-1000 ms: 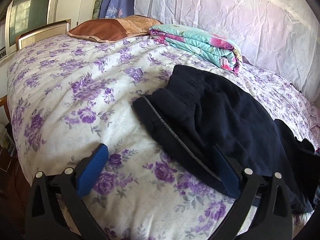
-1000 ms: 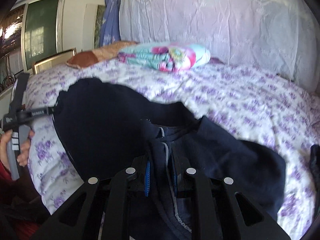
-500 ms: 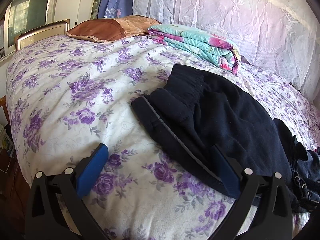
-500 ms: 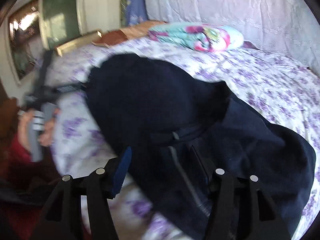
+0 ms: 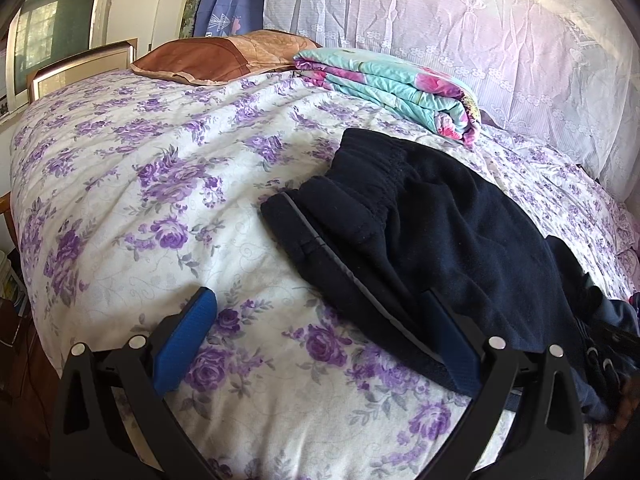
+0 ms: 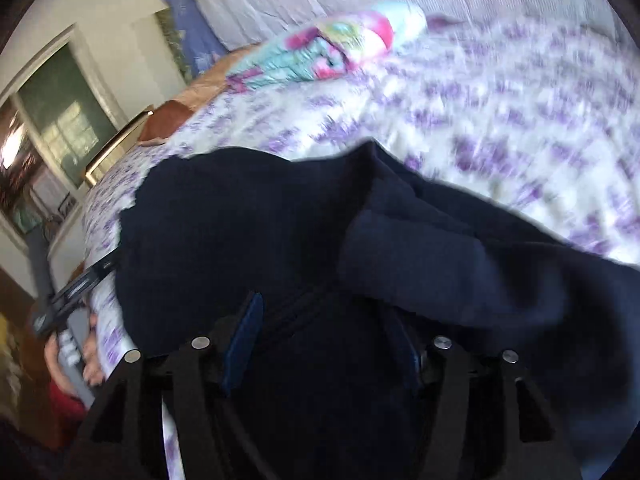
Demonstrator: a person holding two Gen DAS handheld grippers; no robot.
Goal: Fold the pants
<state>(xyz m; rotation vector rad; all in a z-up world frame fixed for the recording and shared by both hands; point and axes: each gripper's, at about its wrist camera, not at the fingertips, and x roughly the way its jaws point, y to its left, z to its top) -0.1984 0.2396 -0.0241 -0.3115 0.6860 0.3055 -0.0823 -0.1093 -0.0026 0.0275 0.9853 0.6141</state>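
Pants [image 5: 432, 236], dark navy, lie bunched on bed [image 5: 132, 200] w/ purple-flower cover, near front edge; elastic waistband toward pillows, grey side stripe along near edge. Left gripper [image 5: 320, 336] hovers low over cover at pants' near edge, jaws wide apart, nothing between the pads; right blue pad over the hem, left pad over bare cover. Right gripper [image 6: 324, 344] sits right above the bunched fabric, jaws have just been opening, now spread w/ folds of pants under and between them but pads not pinching; view is motion-blurred. Right cam also shows left hand [image 6: 68, 356] on its grey handle at bed's left side. Behind pants: folded floral quilt [image 5: 392, 88], brown pillow [image 5: 216, 56], lace curtain [image 5: 460, 28].
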